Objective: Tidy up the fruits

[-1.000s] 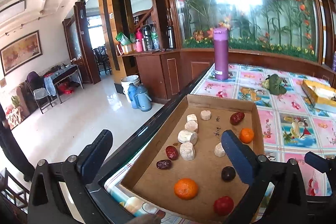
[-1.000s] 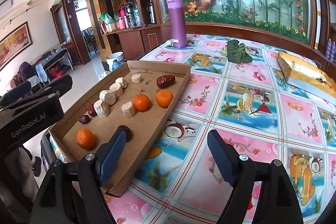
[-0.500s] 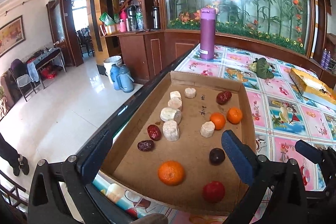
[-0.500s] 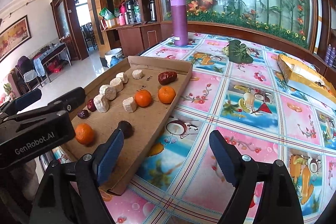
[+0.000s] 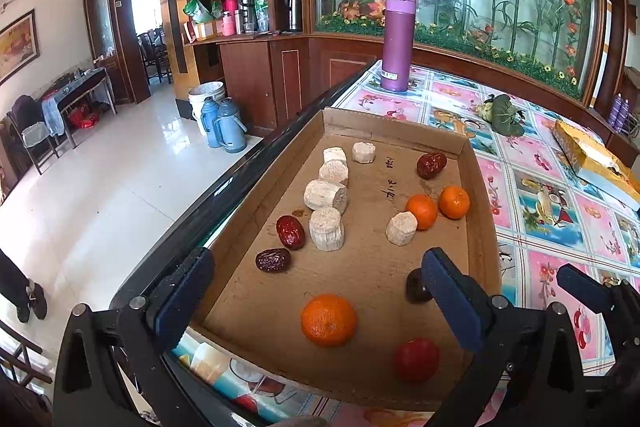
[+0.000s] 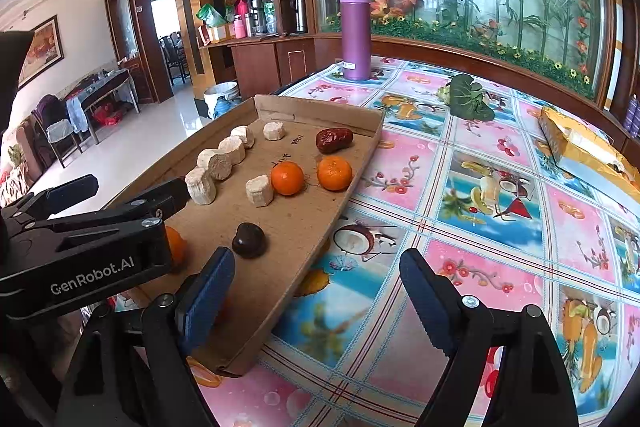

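Orange mandarin (image 5: 328,319) lies between wide, empty left hand-held gripper (image 5: 318,301) jaws.

Left gripper (image 6: 80,223) hides the nearest orange (image 6: 176,245).

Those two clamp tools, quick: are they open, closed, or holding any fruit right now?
Left gripper: open, holding nothing, above the cardboard tray.
Right gripper: open, holding nothing, over the tray's near edge.
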A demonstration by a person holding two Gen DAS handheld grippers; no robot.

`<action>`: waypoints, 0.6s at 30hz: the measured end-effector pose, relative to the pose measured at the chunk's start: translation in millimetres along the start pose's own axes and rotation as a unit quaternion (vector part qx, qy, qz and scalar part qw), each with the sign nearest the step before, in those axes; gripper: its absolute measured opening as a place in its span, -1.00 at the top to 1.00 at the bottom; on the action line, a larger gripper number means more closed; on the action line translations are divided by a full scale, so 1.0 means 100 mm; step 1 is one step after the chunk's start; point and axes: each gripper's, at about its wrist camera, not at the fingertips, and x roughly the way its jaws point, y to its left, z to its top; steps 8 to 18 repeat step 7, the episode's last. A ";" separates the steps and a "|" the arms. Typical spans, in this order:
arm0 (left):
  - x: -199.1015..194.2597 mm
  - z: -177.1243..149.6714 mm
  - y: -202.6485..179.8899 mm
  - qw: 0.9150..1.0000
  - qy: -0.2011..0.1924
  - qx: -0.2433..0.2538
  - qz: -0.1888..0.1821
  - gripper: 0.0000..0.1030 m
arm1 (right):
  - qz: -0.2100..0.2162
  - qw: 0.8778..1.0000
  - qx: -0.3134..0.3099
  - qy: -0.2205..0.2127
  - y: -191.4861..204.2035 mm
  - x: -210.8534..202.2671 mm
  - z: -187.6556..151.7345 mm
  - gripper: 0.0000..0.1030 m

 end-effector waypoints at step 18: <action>-0.13 0.15 0.01 1.000 -0.027 0.006 0.003 -1.00 | -0.001 1.000 -0.002 -0.010 0.00 -0.03 0.00 -0.73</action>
